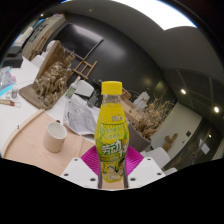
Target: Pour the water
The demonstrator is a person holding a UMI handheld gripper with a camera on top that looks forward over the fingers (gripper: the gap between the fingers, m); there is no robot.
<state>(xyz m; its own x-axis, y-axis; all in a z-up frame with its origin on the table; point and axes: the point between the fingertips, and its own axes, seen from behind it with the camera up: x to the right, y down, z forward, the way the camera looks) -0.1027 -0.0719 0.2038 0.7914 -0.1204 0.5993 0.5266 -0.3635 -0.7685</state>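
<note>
My gripper (112,168) is shut on a yellow drink bottle (112,135) with an orange cap and a green-and-yellow label. The bottle stands upright between my magenta pads (88,162), which press on its lower sides. It is held above the table. A small white cup (55,136) stands on a pink mat (40,143) to the left of the bottle, beyond my left finger.
The view is tilted. A white table (15,120) runs along the left with cluttered items at its far end. Wooden frames and boxes (55,70) stand behind. White chairs and stacked things (150,115) lie beyond the bottle on the right.
</note>
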